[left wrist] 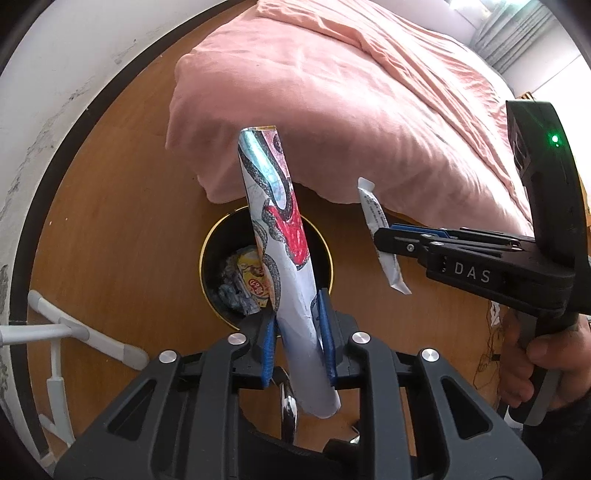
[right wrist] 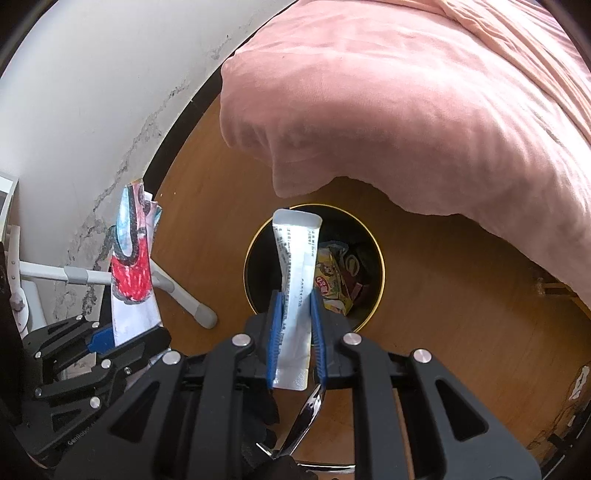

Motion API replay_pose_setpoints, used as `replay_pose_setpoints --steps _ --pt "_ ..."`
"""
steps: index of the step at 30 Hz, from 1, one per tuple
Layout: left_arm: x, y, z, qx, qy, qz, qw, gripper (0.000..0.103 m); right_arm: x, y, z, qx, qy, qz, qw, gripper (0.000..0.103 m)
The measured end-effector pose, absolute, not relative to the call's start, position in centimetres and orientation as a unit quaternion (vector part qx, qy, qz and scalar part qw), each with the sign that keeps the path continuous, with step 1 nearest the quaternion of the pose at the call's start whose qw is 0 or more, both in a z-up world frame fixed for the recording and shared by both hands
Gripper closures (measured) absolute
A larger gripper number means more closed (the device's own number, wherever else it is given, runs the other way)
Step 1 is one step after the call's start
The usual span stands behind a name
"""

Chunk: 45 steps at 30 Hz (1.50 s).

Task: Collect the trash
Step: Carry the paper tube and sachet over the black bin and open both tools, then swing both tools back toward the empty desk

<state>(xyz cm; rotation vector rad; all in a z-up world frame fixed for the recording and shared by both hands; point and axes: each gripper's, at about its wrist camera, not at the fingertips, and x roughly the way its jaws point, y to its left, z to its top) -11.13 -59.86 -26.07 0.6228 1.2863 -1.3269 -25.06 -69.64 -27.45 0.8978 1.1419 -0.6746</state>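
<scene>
Left tool (left wrist: pixel 300 328) clamped on a rolled, coloured paper (left wrist: pixel 279 236); right tool (right wrist: pixel 297 332) clamped on a white sachet (right wrist: pixel 295 258) — both held above the black, gold-rimmed bin (right wrist: pixel 255 254) on the wooden floor (right wrist: pixel 443 295), beside the pink-covered bed (right wrist: pixel 406 110). Wrappers (right wrist: pixel 332 284) lie inside the bin.

We see a wooden floor (left wrist: pixel 122 206), a white wall (right wrist: pixel 92 92) with cracked paint, a bed under a pink cover (left wrist: pixel 351 92), and grey curtains (left wrist: pixel 517 33) in daylight.
</scene>
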Motion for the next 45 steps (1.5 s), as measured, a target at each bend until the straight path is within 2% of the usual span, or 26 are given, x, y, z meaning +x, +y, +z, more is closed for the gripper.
replay_pose_setpoints --steps 2,3,4,5,6,11,14,18,23,27,33,39,45 --pt "-11.3 -60.0 -25.9 0.269 0.543 -0.562 0.563 0.075 -25.3 -69.7 -27.2 0.409 0.506 -0.304 0.696 0.085" --pt "-11.4 -60.1 -25.7 0.267 0.542 -0.564 0.563 0.068 -25.4 -69.8 -27.0 0.411 0.502 -0.306 0.696 0.081" --pt "-11.5 -60.1 -25.6 0.266 0.54 -0.566 0.563 0.063 -25.5 -69.9 -26.7 0.411 0.498 -0.311 0.697 0.067" --pt "-11.6 -60.1 -25.5 0.267 0.539 -0.567 0.564 0.052 -25.6 -70.1 -26.5 0.41 0.495 -0.314 0.699 0.055" --pt "-11.7 -60.1 -25.4 0.266 0.537 -0.567 0.565 0.046 -25.7 -70.1 -26.1 0.409 0.489 -0.318 0.702 0.037" --pt "-11.8 -59.7 -24.3 0.265 0.532 -0.568 0.57 0.043 -26.2 -70.0 -24.6 0.401 0.476 -0.326 0.712 0.037" --pt "-11.6 -59.1 -22.9 0.259 0.521 -0.567 0.582 0.032 -26.1 -69.8 -23.7 0.392 0.477 -0.326 0.716 0.037" --pt "-10.8 -57.5 -19.9 0.251 0.497 -0.564 0.611 0.019 -25.2 -68.9 -21.0 0.359 0.48 -0.325 0.731 0.031" --pt "-7.9 -52.7 -13.3 0.232 0.457 -0.539 0.669 0.013 -20.8 -65.6 -14.4 0.277 0.463 -0.297 0.788 0.021" --pt "-3.8 -46.2 -7.5 0.19 0.433 -0.492 0.731 0.011 -15.5 -61.1 -9.1 0.209 0.448 -0.246 0.834 0.016" --pt "3.5 -30.1 -1.7 0.13 0.407 -0.347 0.835 0.011 -5.8 -50.4 -3.7 0.117 0.428 -0.13 0.887 0.014" --pt "6.8 -14.8 0.0 0.086 0.402 -0.187 0.892 0.011 2.5 -38.9 -1.7 0.066 0.423 -0.004 0.904 0.014" --pt "6.2 -2.3 -1.3 0.025 0.417 -0.062 0.906 0.011 6.5 -29.5 -1.6 0.033 0.426 0.078 0.901 0.014"
